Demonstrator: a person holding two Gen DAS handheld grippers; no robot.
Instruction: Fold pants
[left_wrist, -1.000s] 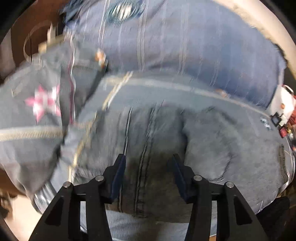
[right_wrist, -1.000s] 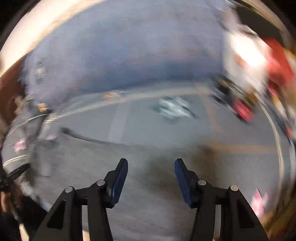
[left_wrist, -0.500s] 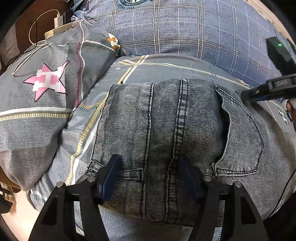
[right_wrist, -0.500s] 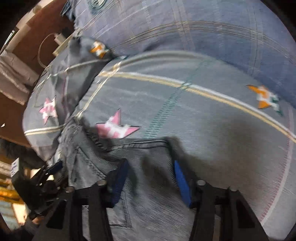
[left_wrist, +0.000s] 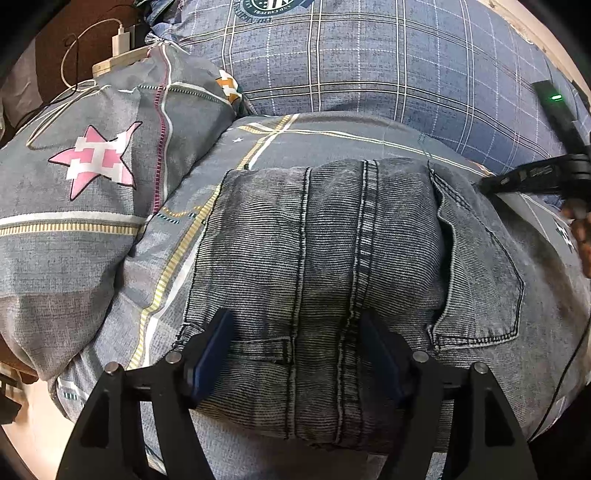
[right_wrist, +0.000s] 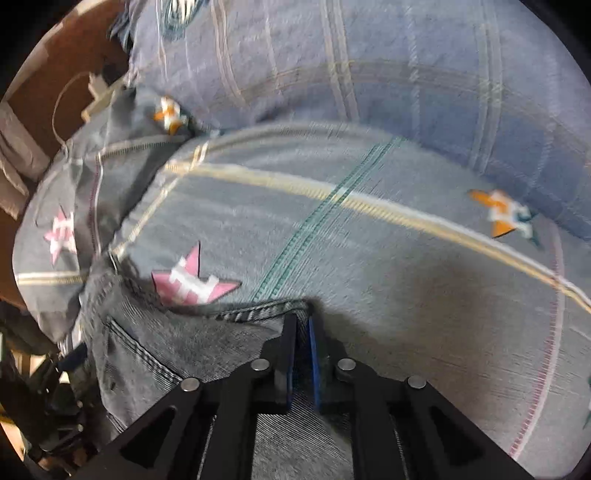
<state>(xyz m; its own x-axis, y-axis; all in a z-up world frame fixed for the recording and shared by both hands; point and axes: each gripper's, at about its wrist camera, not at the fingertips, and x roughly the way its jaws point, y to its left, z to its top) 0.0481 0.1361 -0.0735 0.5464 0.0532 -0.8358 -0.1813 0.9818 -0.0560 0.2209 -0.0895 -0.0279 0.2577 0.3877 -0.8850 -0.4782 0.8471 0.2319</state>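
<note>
Grey-blue denim pants (left_wrist: 332, 258) lie folded on a bed, back pocket to the right. My left gripper (left_wrist: 295, 328) is open, its blue pads resting on the near edge of the pants, one each side of the seam. My right gripper (right_wrist: 301, 325) is shut on the pants (right_wrist: 177, 347) at a hemmed corner edge. It also shows in the left wrist view (left_wrist: 532, 177) at the pants' far right edge.
The bed has a grey star-patterned cover (left_wrist: 295, 136) and a matching pillow (left_wrist: 92, 184) on the left. A blue plaid pillow (left_wrist: 369, 55) lies behind. A charger and cable (left_wrist: 122, 37) sit at the far left corner on a wooden surface.
My right gripper has closed on the corner of the pants. My left gripper stays open in the same spot on the near edge.
</note>
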